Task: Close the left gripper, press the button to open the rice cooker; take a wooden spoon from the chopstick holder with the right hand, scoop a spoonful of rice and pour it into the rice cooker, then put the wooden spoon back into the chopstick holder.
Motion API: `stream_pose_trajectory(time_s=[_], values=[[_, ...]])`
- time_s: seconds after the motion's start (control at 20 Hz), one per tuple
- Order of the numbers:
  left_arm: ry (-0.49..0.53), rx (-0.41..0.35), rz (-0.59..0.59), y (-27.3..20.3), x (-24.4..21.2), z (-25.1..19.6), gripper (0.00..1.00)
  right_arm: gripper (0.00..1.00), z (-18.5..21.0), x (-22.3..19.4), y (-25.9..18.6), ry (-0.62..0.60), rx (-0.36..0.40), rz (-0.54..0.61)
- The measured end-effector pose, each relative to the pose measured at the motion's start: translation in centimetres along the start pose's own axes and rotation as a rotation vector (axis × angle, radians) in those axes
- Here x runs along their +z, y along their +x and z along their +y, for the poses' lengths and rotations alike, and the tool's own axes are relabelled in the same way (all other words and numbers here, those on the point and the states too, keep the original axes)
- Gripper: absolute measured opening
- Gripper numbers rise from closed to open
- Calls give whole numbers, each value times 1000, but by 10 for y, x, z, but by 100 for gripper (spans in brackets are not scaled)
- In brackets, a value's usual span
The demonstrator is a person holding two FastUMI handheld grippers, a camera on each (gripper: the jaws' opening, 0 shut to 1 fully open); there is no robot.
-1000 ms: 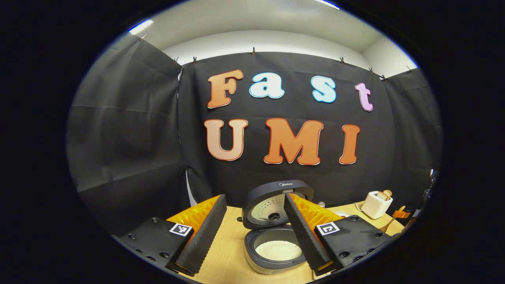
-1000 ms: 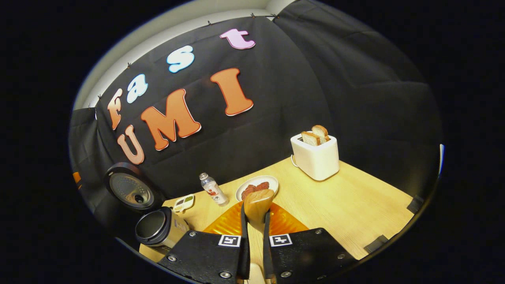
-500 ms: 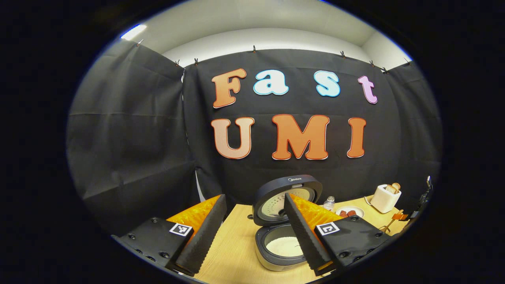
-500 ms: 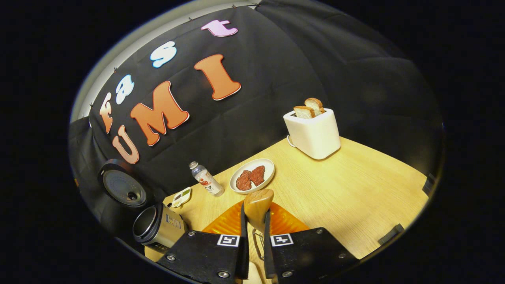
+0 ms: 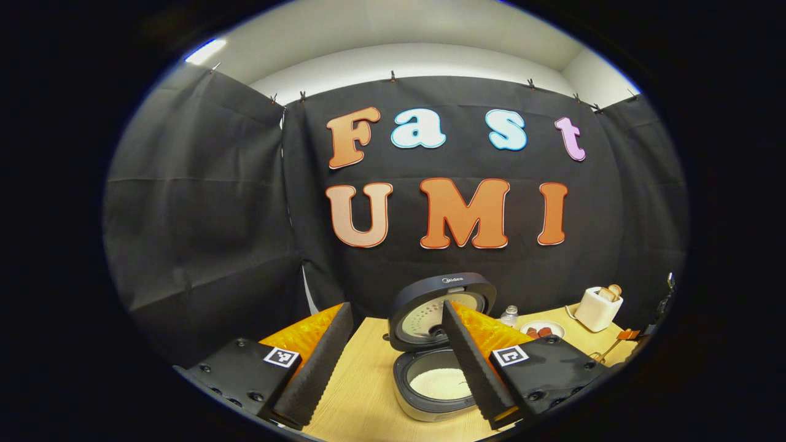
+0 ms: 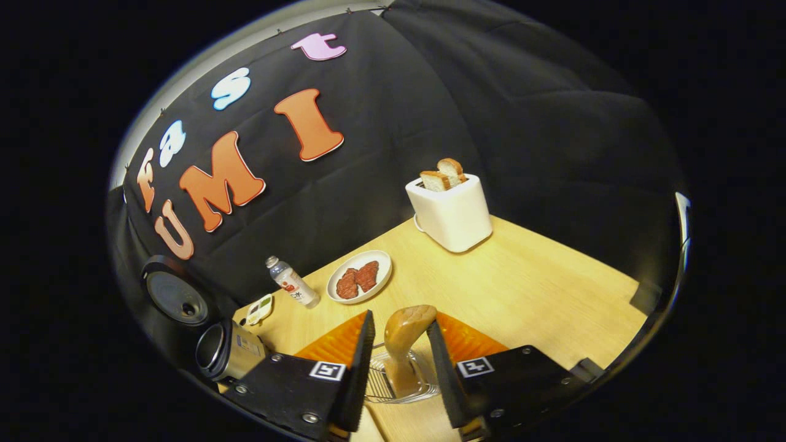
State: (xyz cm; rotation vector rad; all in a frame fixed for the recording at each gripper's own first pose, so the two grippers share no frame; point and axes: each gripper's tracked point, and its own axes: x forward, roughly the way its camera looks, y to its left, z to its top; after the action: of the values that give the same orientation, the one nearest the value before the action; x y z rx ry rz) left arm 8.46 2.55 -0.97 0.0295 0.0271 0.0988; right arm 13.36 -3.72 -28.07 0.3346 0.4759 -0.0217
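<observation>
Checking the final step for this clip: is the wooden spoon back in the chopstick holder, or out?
In. The wooden spoon stands in the wire chopstick holder, and the right claw is open around it, not gripping.

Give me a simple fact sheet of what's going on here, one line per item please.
rice cooker: lid up, white rice inside
wooden spoon: standing in the wire chopstick holder
right gripper: open, fingers either side of the spoon, not pressing it
left gripper: open, empty, facing the cooker
toaster: white, two bread slices sticking up
plate: red meat pieces on it
bottle: small, upright beside the plate
table: light wood
</observation>
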Motion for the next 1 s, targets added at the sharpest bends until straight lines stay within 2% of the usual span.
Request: stream_pose_trajectory(time_s=[0.05, 0.1, 0.2, 0.3, 0.4, 0.5, 0.7, 1.0], values=[[-3, -4, -5, 0, 3, -2, 99, 60, -2, 8, -6, -30, -15, -13], [-8, -5, -12, 0, 5, -4, 95, 75, -3, 17, -10, -64, -33, -30], [-19, -15, -22, 4, 10, -10, 95, 90, 2, 37, -24, -139, -48, -63], [-21, -11, -18, 12, 16, -14, 98, 95, 16, 59, -39, -200, -41, -94], [-16, 4, -23, 23, 29, -17, 99, 95, 42, 81, -56, -218, 6, -108], [-24, -14, -40, 39, 48, -29, 95, 95, 64, 105, -73, -245, 39, -153], [-50, -31, -85, 82, 81, -42, 98, 95, 110, 137, -106, -317, 122, -230], [-144, -70, -36, 173, 82, -67, 97, 95, 145, 166, -134, -384, 167, -304]])
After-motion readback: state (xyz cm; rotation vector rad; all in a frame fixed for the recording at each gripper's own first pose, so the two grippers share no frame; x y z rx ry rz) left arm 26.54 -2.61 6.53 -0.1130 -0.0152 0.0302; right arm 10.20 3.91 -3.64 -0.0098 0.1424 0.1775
